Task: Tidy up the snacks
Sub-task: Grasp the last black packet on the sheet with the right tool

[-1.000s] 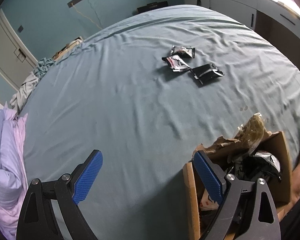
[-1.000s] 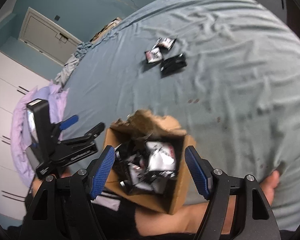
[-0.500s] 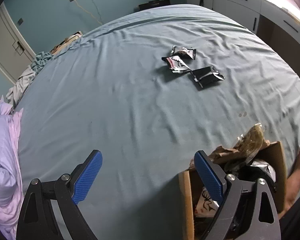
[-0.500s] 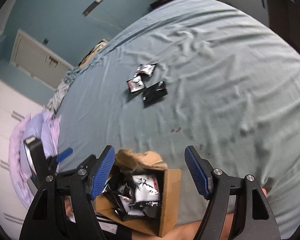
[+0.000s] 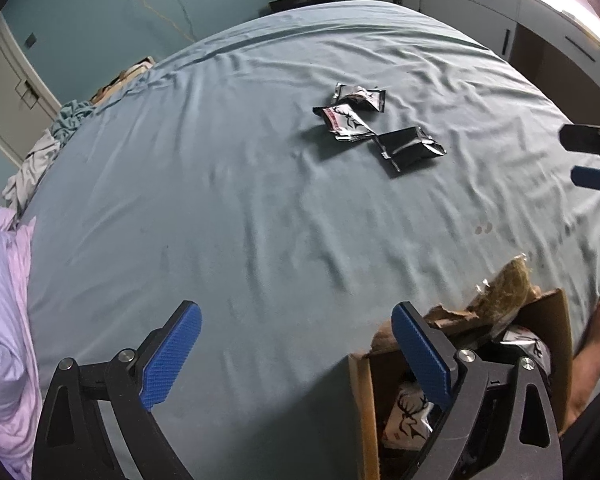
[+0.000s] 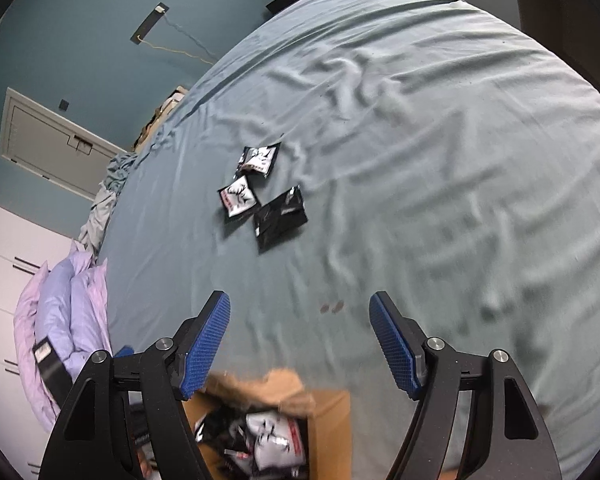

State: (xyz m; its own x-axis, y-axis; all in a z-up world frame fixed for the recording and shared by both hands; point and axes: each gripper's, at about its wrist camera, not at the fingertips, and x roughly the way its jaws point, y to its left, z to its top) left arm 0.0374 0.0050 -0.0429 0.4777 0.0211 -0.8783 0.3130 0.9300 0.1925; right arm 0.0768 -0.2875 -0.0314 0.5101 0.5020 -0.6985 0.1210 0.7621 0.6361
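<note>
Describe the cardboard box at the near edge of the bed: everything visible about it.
The cardboard box is brown, open-topped, with a ragged, torn flap on its far side. It sits on the blue-grey bedsheet, packed with black and white snack packets, some printed with a deer head; a clear bag of something tan pokes out the top. A bare foot lies beside it. Neither gripper touches it.

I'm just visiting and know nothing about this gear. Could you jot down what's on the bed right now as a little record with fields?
surface: bed with a blue-grey sheet
loose packets: three, close together in the middle of the bed
box: cardboard box at the near edge, holding more packets
left gripper: open, empty, beside the box
right gripper: open, empty, over bare sheet between box and packets
bedding: lilac duvet bunched at the side
</note>
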